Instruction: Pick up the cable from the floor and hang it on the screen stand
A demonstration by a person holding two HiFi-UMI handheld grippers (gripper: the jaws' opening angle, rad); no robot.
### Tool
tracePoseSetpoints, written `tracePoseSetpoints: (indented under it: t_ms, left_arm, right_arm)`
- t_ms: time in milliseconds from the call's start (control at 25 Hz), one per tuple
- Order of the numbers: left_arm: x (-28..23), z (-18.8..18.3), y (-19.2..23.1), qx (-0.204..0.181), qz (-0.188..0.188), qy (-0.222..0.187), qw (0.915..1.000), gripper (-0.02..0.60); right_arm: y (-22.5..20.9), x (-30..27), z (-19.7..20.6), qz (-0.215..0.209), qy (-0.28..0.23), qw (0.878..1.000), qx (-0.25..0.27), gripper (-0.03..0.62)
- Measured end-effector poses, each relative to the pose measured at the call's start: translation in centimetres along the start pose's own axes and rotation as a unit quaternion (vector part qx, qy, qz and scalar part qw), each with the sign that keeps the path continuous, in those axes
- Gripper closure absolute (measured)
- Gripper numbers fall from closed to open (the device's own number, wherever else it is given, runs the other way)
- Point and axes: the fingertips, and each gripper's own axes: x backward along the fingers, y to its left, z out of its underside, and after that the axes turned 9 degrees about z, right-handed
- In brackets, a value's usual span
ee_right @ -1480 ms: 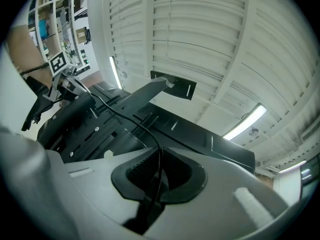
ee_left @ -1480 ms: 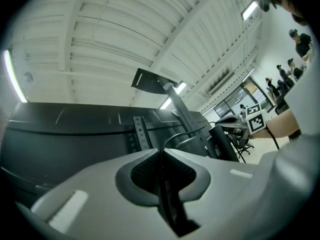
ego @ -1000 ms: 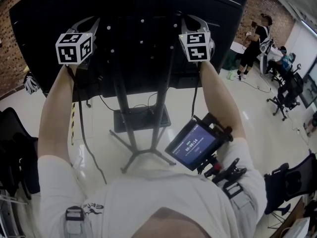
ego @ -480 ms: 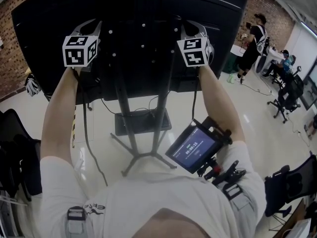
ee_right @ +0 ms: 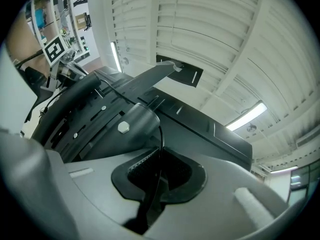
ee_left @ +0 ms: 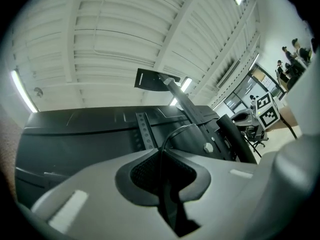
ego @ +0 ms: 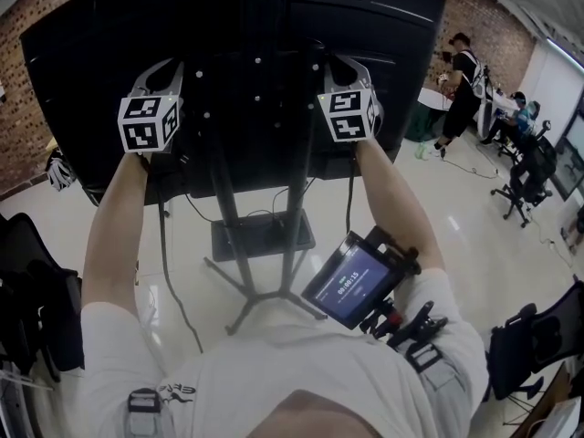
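The big black screen (ego: pixel 246 35) stands with its back to me on a stand with two poles (ego: pixel 222 199) and a splayed foot (ego: pixel 265 290). Both grippers are raised against the screen's back. My left gripper (ego: pixel 157 78) is shut on a thin black cable (ee_left: pixel 175 130) that runs between its pads (ee_left: pixel 145 171). My right gripper (ego: pixel 345 69) is shut on the same cable (ee_right: pixel 161 134). One length of cable (ego: pixel 164 245) hangs from the left gripper toward the floor. Another length (ego: pixel 350 194) drops from the right gripper. The stretch between the grippers is lost against the black screen.
A tablet-like device (ego: pixel 351 281) is strapped at the person's waist. People (ego: pixel 459 71) and office chairs (ego: pixel 522 176) are at the back right. A black chair (ego: pixel 27 290) stands at the left. A black box (ego: pixel 260 234) lies on the floor behind the stand.
Both grippers have shifted a little closer together and lower in the head view. Each still holds the cable.
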Motion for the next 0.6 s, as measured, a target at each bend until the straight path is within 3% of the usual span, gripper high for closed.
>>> tracePoseSetpoints:
  t_ms: [240,600]
  left_arm:
    - [1.5,1.9,0.1,0.044,-0.011,0.003,0.9990,0.555]
    - [4.3,4.5,-0.3,0.065,-0.028,0.010,0.9974,0.561]
  right_arm:
    - [0.2,1.3,1.0,0.004,-0.001,1.000,-0.012,0.545]
    - [0.6,3.2,2.7,0.008,0.017,0.999,-0.028,0.543]
